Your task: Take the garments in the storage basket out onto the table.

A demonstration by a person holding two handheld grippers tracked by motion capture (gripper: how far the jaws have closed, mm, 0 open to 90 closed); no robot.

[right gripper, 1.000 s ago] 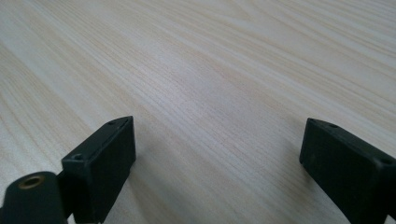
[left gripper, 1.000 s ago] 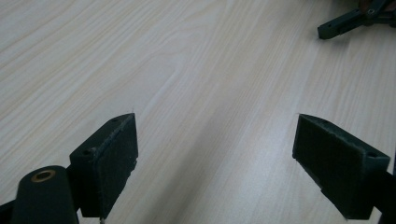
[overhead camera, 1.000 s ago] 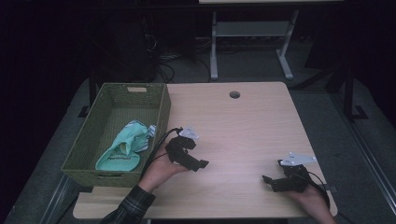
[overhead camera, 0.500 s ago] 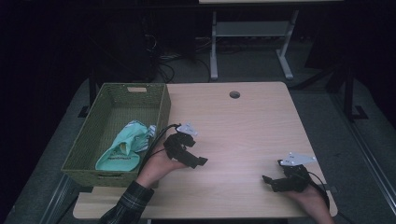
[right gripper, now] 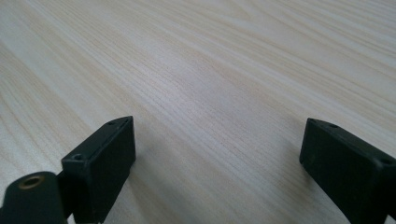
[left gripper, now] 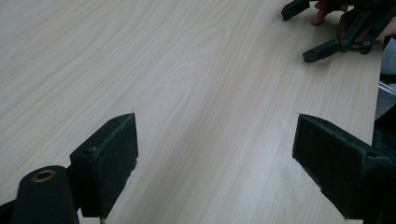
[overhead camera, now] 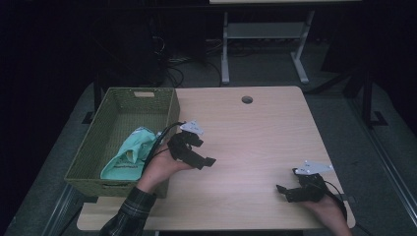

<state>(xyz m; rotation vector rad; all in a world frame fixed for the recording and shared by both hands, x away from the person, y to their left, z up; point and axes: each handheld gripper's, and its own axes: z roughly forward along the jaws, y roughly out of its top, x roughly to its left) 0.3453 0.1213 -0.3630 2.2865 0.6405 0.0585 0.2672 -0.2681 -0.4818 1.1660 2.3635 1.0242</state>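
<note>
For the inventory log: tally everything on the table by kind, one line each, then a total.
Green woven basket: 1
Mint-green cloth, lying in the basket: 1
Handheld grippers, both open and holding nothing: 2, the left gripper and the right gripper
Total: 4

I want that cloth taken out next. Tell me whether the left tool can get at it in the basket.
Probably yes. The left tool is open over the table just beside the basket, which has no lid, and the green cloth lies uncovered near that side. Only the basket wall stands between.
</note>
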